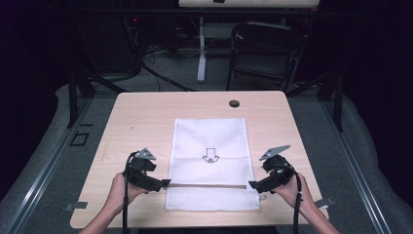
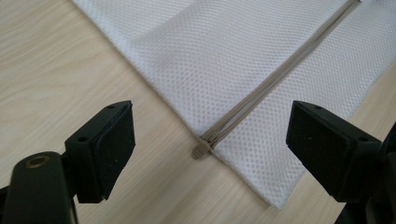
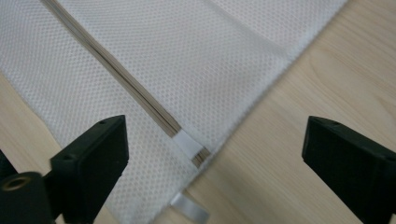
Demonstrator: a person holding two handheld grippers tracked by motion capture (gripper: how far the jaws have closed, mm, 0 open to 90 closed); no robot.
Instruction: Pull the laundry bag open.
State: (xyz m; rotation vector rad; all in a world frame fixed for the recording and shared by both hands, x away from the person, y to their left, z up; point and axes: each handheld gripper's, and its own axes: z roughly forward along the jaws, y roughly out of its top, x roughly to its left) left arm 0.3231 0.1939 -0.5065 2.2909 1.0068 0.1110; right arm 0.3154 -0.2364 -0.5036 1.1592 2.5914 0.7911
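Two open grippers flank the white mesh bag (image 1: 210, 161), which lies flat at the table's (image 1: 146, 112) middle, its grey zipper (image 1: 207, 185) running left to right near the person. The left gripper (image 1: 165, 183) should pinch the zipper's end tab (image 2: 200, 150) squarely; the right gripper (image 1: 253, 185), at the white zipper pull (image 3: 189, 145), should grip fabric beside it, not mesh alone.
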